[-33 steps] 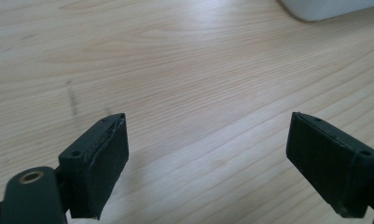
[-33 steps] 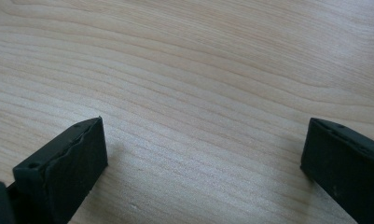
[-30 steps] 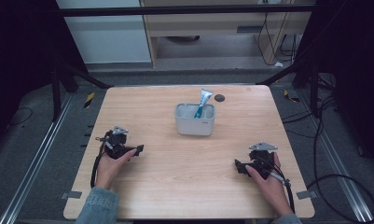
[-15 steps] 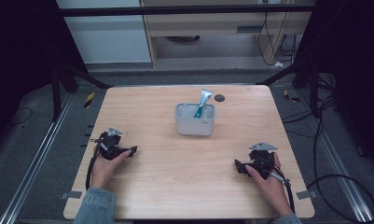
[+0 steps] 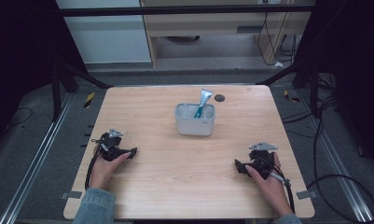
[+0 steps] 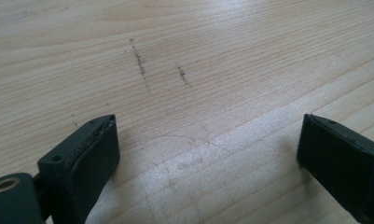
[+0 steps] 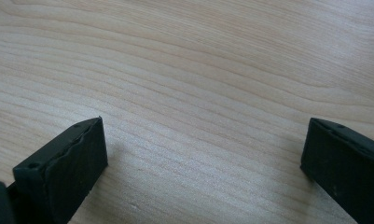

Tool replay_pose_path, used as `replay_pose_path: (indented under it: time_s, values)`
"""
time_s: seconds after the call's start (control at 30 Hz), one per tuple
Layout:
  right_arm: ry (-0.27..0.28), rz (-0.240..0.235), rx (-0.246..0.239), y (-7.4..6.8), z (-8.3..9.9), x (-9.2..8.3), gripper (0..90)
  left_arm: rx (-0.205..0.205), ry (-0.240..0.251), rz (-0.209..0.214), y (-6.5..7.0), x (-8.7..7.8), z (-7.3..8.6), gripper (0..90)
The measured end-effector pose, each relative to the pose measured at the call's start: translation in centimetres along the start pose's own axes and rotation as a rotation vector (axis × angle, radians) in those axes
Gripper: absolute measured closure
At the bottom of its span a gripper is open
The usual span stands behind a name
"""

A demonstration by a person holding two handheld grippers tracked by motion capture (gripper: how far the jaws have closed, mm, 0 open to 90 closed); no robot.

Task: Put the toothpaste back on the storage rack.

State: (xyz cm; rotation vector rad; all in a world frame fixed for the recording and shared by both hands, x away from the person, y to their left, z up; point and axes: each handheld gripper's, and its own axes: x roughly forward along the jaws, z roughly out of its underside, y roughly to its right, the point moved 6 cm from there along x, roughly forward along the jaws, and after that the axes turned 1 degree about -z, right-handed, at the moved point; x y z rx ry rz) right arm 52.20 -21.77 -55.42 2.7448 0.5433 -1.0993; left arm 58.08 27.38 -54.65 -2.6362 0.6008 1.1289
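A grey rectangular cup [image 5: 195,119] stands at the middle of the wooden table [image 5: 156,186], toward the far side, with a white and teal tube [image 5: 203,101] leaning upright inside it. My left gripper [image 5: 131,151] rests on the table at the near left, held by a hand. In the left gripper view, my left gripper [image 6: 208,144] is open over bare wood with nothing between its jaws. My right gripper [image 5: 238,165] lies at the near right, also in a hand. The right gripper view shows my right gripper [image 7: 205,149] open over bare wood.
A small dark round disc [image 5: 219,98] lies on the table behind the cup. Faint pencil marks [image 6: 140,65] streak the wood ahead of the left jaws. Cables [image 5: 324,140] trail on the floor to the right of the table.
The left hand and its gripper have drawn back toward the table's left edge and near side. The right gripper has stayed put.
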Motion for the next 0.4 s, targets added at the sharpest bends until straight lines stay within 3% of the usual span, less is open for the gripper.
replay_pose_path:
  time_s: [0.1, 0.4]
  values:
    - [0.0, 0.0, -0.002, 0.02, 0.0, 0.0, 0.5, -0.003, 0.047, 0.009, -0.08, 0.27, 0.13, 0.9]
    - [0.0, 0.001, 0.001, 0.0, 0.0, -0.01, 0.6, 0.006, 0.041, 0.007, -0.17, 0.29, 0.12, 0.1]
